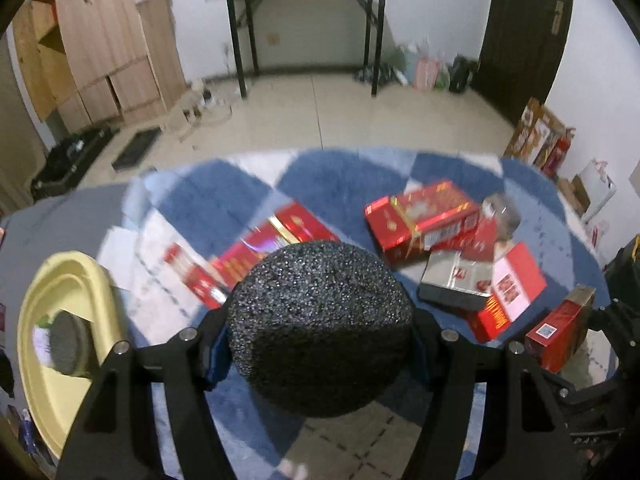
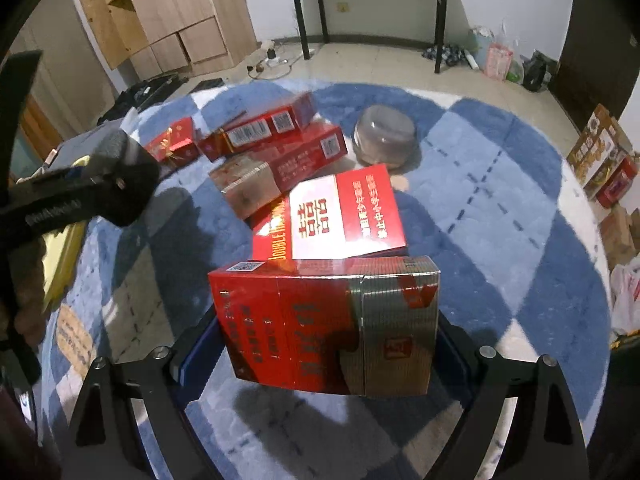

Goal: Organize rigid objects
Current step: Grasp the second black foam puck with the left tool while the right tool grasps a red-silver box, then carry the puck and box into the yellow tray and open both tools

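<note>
My left gripper (image 1: pixel 320 344) is shut on a dark grey speckled foam puck (image 1: pixel 320 324), held above the blue and white rug. A second grey puck (image 1: pixel 66 342) lies in the yellow tray (image 1: pixel 40 396) at the left. My right gripper (image 2: pixel 324 344) is shut on a red and silver box (image 2: pixel 324 320), held over the rug; this box also shows in the left wrist view (image 1: pixel 560 332). Several red boxes (image 2: pixel 332 212) lie in a loose pile ahead, also seen in the left wrist view (image 1: pixel 420 216). The left gripper with its puck shows in the right wrist view (image 2: pixel 120 176).
A clear round plastic container (image 2: pixel 384 136) sits on the rug (image 2: pixel 500 200) behind the pile. A black-legged table (image 1: pixel 308 32), a wooden cabinet (image 1: pixel 100 48) and a dark door (image 1: pixel 524 36) stand at the far wall. Cartons (image 2: pixel 604 160) line the right wall.
</note>
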Action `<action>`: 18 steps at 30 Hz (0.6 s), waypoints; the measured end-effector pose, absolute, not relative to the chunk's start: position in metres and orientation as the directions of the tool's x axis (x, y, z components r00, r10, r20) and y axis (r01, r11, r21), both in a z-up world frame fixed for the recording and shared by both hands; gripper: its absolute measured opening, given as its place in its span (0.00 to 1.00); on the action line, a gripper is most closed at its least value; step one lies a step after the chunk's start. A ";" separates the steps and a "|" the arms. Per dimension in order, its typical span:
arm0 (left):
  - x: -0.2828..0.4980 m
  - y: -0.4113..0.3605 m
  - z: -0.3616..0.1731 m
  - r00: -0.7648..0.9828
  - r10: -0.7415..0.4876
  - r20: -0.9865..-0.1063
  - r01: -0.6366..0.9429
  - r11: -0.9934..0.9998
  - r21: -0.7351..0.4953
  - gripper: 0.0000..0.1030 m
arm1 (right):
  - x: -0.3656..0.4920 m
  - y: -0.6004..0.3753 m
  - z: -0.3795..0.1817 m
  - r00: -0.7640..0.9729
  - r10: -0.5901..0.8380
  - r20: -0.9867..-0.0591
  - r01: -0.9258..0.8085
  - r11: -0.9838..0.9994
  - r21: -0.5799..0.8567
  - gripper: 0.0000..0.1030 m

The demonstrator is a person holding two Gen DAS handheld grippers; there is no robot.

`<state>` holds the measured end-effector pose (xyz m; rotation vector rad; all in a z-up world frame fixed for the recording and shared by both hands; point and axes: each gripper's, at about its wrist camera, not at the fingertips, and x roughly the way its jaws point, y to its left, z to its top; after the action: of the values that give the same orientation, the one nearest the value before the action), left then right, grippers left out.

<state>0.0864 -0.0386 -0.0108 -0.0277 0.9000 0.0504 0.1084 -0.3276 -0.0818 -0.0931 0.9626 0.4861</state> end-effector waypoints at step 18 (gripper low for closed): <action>0.049 0.020 0.019 0.655 0.090 -0.750 -0.162 0.987 -0.023 0.67 | 0.078 -0.291 -0.038 0.482 0.417 -0.770 -0.545 0.831 0.109 0.89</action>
<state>0.0494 0.0201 0.0188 -0.0907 0.8448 0.1426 0.0779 -0.2911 -0.0382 -0.1583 0.8919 0.5894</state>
